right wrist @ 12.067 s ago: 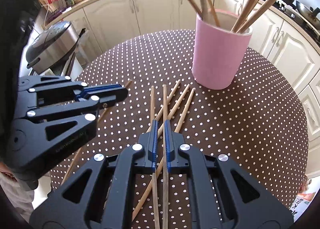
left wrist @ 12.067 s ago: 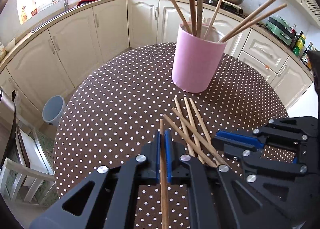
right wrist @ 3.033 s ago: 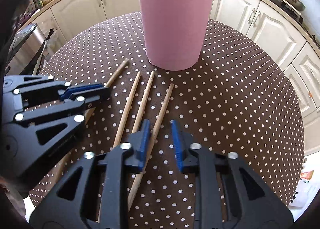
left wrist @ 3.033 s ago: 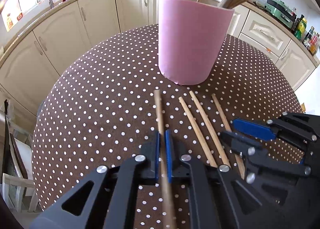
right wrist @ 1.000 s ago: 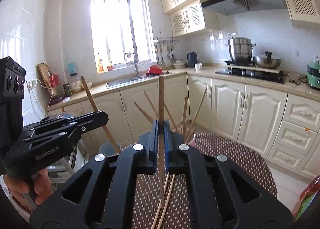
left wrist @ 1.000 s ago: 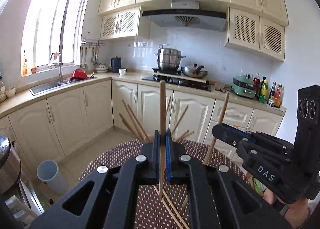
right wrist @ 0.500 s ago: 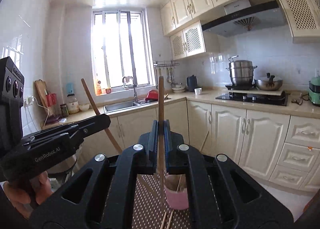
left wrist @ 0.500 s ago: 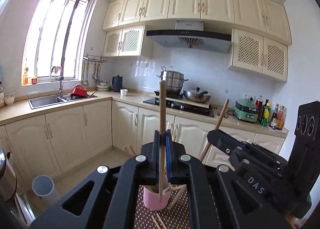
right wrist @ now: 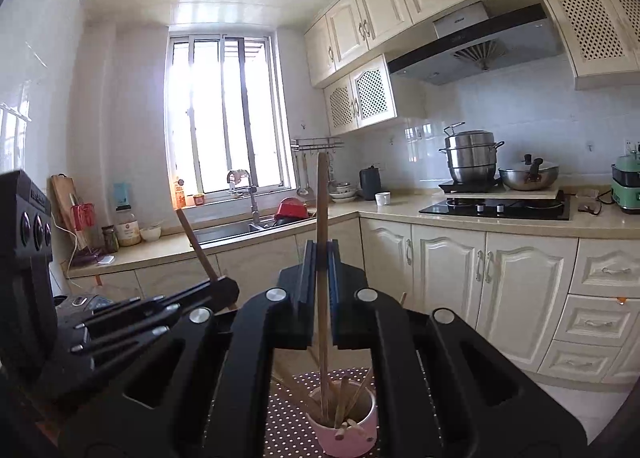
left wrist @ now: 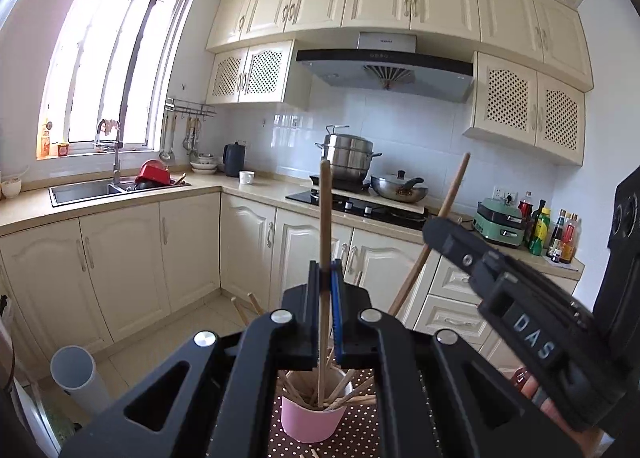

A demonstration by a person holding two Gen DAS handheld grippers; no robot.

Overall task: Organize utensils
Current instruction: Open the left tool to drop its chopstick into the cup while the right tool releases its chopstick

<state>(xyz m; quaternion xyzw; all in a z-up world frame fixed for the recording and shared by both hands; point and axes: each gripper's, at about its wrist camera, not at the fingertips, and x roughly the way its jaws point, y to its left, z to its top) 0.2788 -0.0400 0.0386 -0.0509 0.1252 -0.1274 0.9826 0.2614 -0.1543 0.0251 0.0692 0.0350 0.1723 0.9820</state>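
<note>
Here, at the lower centre of each wrist view, the left gripper [left wrist: 325,278] and the right gripper [right wrist: 321,258] are each clamped tight on an upright wooden chopstick [left wrist: 324,226] [right wrist: 322,198], lower ends over the pink cup [left wrist: 310,422] [right wrist: 352,432] of chopsticks on the dotted table [right wrist: 288,434].

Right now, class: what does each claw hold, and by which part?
Each holds one wooden chopstick near mid-length, upright: the left claw its chopstick, the right claw its chopstick.
</note>
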